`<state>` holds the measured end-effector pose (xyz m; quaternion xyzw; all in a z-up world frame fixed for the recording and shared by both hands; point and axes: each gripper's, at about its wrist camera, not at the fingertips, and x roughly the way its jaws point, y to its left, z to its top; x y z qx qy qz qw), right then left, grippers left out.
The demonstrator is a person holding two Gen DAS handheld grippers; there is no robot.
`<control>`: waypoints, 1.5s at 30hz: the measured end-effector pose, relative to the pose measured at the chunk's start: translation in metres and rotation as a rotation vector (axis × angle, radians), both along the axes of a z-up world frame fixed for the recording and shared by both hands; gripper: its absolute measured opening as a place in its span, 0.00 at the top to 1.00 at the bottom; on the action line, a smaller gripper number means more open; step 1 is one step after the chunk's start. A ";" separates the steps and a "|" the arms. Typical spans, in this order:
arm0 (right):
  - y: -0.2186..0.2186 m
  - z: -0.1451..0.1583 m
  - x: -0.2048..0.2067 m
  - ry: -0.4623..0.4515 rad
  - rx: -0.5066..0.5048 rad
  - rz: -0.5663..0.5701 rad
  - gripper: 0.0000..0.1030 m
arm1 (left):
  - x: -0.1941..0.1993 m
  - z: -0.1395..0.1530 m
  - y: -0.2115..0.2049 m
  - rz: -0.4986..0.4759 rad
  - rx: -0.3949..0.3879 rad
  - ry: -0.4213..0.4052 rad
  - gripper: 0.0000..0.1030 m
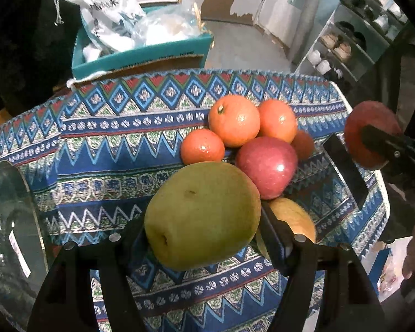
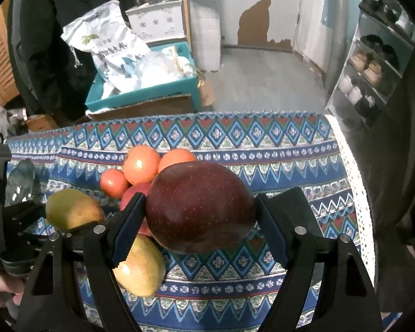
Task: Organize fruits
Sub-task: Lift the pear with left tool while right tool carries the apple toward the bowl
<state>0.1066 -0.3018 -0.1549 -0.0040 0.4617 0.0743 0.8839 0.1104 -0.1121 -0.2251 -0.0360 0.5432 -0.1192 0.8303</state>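
The left gripper (image 1: 204, 221) squeezes a big round green pear (image 1: 202, 213), the right gripper (image 2: 200, 215) a dark red apple (image 2: 200, 207); lift both slowly, well clear of the pile near the patterned blue cloth's (image 1: 102, 149) far edge.

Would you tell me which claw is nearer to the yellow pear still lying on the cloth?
Left. The left claw, holding the green pear, hangs right over the yellow pear; the right claw stands farther right.
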 end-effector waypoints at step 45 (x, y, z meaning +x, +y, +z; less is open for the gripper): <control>0.110 0.129 -0.048 -0.263 0.138 0.238 0.23 | -0.092 0.160 0.104 0.123 -0.039 -0.360 0.29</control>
